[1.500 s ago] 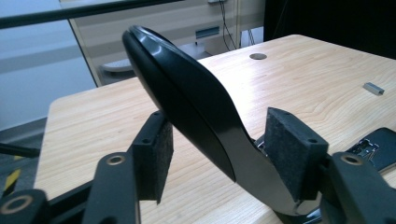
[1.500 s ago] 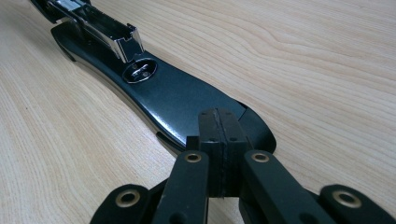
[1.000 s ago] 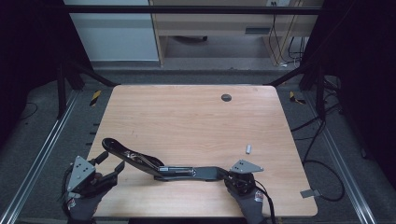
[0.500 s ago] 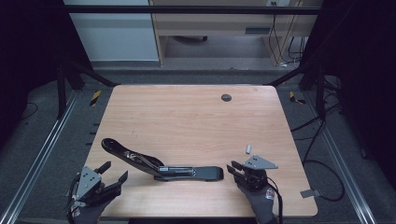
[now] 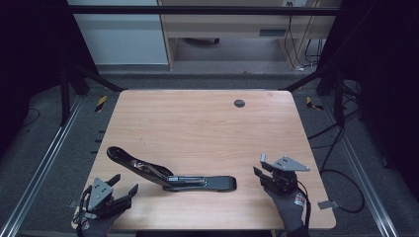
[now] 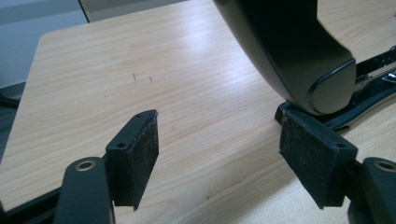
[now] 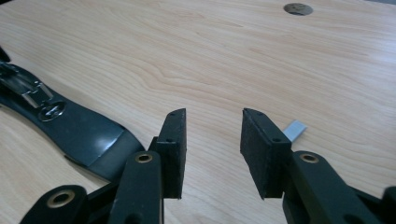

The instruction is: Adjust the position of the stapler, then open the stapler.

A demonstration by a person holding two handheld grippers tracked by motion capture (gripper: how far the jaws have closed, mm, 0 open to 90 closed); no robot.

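Grippers first: right gripper (image 5: 262, 169) has its jaws spread wide, they have just been opening, nothing between the pads (image 7: 173, 149), bare wood under them. It sits at the near right of the table, just beside the flat end of the stapler but apart from it. Left gripper (image 5: 124, 183) is also spread, jaws have just opened a little further, pads (image 6: 140, 156) hold nothing. In the left gripper view its right-hand pad sits right up against the stapler's raised end; can't tell if it touches.

Count: two grippers, one stapler, one small grey metal strip (image 7: 295, 130), one dark round grommet hole (image 5: 239, 103) at the far side of the light wooden table (image 5: 197, 123).

Long black plastic-and-metal stapler (image 5: 170, 176) lies opened out on the near half of the table, between the two grippers. Glossy black rounded top arm (image 6: 299, 56) angles up toward the left gripper. Flat base with a shiny metal staple channel (image 7: 32, 95) runs toward the right gripper. Grey strip lies on the wood just beyond the right gripper's jaws.
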